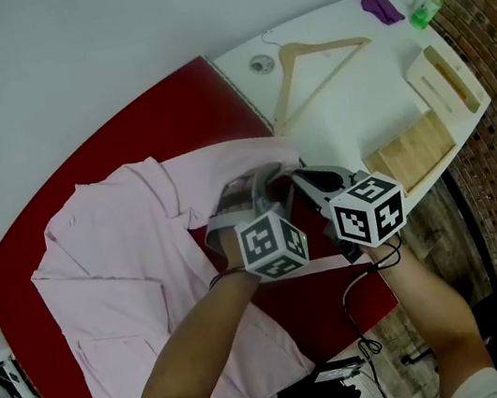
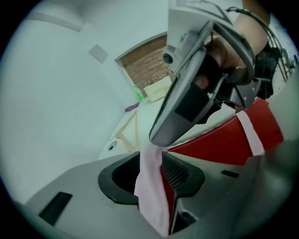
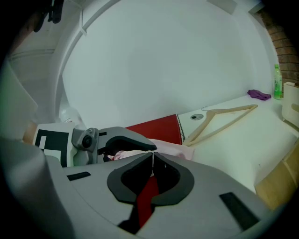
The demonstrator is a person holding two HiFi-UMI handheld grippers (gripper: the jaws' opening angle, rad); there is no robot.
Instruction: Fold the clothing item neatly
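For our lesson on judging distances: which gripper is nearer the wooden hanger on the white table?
Right. The right gripper is at the edge of the pink shirt nearest the wooden hanger; the left gripper sits beside it, farther over the shirt.

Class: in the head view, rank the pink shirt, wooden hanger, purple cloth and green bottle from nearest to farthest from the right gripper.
From the right gripper:
1. pink shirt, pinched in its jaws, spreading left.
2. wooden hanger, on the white table beyond.
3. purple cloth and green bottle, at the far corner: too close to call.
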